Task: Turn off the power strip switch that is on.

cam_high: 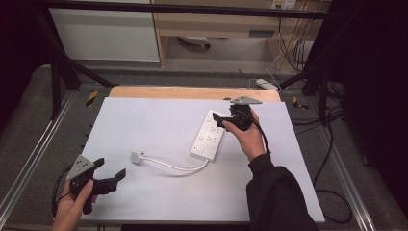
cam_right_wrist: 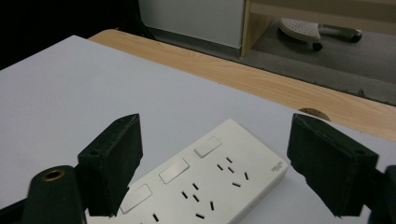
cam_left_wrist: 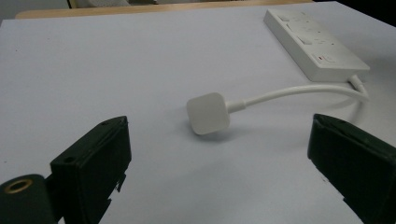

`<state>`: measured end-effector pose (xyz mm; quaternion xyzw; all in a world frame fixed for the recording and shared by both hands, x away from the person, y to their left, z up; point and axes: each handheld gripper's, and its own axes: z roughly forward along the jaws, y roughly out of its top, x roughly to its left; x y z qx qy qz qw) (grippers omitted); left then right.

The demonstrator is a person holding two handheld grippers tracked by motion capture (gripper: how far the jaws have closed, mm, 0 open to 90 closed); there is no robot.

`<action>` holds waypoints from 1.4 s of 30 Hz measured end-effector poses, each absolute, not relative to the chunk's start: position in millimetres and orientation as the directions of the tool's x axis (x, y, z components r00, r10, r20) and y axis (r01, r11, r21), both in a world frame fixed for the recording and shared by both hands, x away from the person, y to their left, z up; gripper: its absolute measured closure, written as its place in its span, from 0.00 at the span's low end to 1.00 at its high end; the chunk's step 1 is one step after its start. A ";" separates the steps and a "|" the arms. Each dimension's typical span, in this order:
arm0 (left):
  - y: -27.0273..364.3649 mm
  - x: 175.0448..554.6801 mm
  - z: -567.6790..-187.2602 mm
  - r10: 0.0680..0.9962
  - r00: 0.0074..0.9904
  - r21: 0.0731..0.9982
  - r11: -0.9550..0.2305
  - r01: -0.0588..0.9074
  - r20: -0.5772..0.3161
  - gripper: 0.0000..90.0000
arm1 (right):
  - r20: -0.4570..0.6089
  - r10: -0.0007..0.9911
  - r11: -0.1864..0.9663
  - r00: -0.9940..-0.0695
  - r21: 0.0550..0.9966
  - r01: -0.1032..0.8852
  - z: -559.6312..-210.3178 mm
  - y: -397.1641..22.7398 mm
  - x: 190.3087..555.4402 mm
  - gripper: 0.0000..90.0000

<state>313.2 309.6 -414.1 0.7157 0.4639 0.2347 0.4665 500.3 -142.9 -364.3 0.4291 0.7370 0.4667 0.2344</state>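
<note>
A white power strip (cam_high: 209,134) lies on the white table mat, right of centre, with its sockets and switches facing up (cam_right_wrist: 205,182). Its white cable (cam_high: 178,166) curves left to a square white plug (cam_high: 137,156) lying flat. My right gripper (cam_high: 217,120) hovers at the strip's far end, open, its jaws (cam_right_wrist: 215,135) standing either side of the strip without pressing on it. At the mat's near left corner my left gripper (cam_high: 110,168) is open and holds nothing. It points at the plug (cam_left_wrist: 208,112), which lies a short way ahead of the jaws (cam_left_wrist: 219,126).
The white mat (cam_high: 144,120) covers a wooden table whose bare edge (cam_high: 192,92) shows at the far side, with a round hole (cam_right_wrist: 313,112) in it. Metal frame rails flank the table. Loose cables (cam_high: 332,192) lie on the floor at the right.
</note>
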 end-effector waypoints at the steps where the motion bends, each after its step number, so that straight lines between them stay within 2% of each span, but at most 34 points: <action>1: 309.6 313.2 -414.1 0.883 0.459 0.885 -0.134 0.445 -0.097 0.07 | 0.054 0.850 0.197 -0.524 0.890 0.411 -364.1 -142.4 500.5 0.24; 6: 309.7 313.3 -414.2 0.884 0.458 0.885 -0.134 0.446 -0.096 0.07 | 0.052 0.848 0.199 -0.527 0.891 0.407 -363.8 -141.0 501.8 0.29; 7: 309.6 313.2 -414.2 0.884 0.458 0.885 -0.135 0.446 -0.096 0.07 | 0.046 0.846 0.207 -0.532 0.890 0.406 -364.3 -139.9 503.0 0.36; 14: 309.9 313.3 -414.1 0.883 0.460 0.885 -0.134 0.445 -0.098 0.07 | 0.033 0.847 0.210 -0.531 0.896 0.391 -367.9 -137.3 507.4 0.54; 24: 309.9 313.5 -414.3 0.883 0.460 0.884 -0.135 0.447 -0.097 0.07 | 0.007 0.846 0.225 -0.533 0.902 0.368 -375.5 -135.0 514.5 0.73; 32: 310.2 314.1 -414.7 0.884 0.457 0.883 -0.136 0.448 -0.096 0.07 | 0.012 0.836 0.231 -0.548 0.899 0.372 -383.4 -133.1 520.1 0.86; 36: 310.0 314.0 -414.7 0.884 0.458 0.883 -0.139 0.448 -0.094 0.07 | 0.055 0.820 0.226 -0.570 0.884 0.409 -387.1 -130.8 522.9 0.92; 42: 310.0 314.1 -414.7 0.884 0.458 0.883 -0.138 0.448 -0.094 0.07 | 0.062 0.818 0.240 -0.572 0.867 0.437 -394.1 -127.7 528.2 0.98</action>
